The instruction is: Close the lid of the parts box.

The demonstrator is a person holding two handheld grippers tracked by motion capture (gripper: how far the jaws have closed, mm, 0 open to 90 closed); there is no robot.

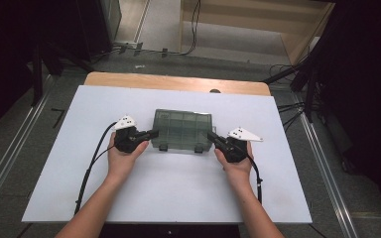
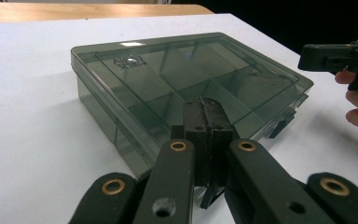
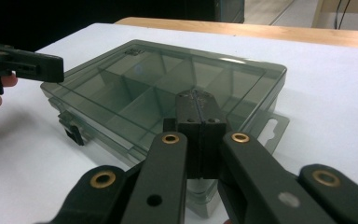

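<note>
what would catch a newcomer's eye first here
A smoky see-through box with its lid shut and divided compartments sits mid-table on the white sheet. The left hand-held gripper and right hand-held gripper flank its near corners, jaws shut.

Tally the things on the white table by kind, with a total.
Smoky clear plastic compartment box with its lid shut: 1
Black two-jaw grippers, left and right, both shut: 2
Total: 3
</note>
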